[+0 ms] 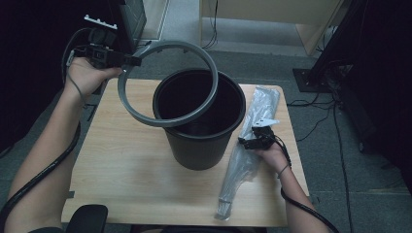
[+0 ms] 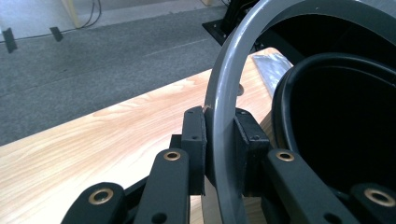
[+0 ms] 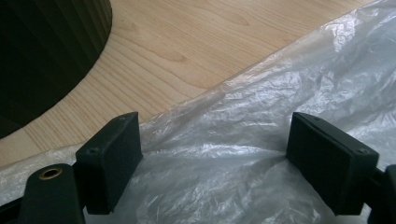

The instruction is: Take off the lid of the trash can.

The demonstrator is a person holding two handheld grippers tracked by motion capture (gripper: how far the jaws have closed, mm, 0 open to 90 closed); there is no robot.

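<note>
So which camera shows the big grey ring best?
The high view: there the whole grey ring shows, tilted over the black bin and held by the left gripper. The left gripper view gives a close arc of it clamped between the jaws. The right gripper view looks at the plastic bag.

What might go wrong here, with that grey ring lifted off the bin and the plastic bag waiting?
The left tongs pinch the grey ring at one spot on its edge, so it may twist or slip. Its far side hangs over the black bin and could knock it. The right tongs stand open over the slippery plastic bag, which could slide rather than get caught.
</note>
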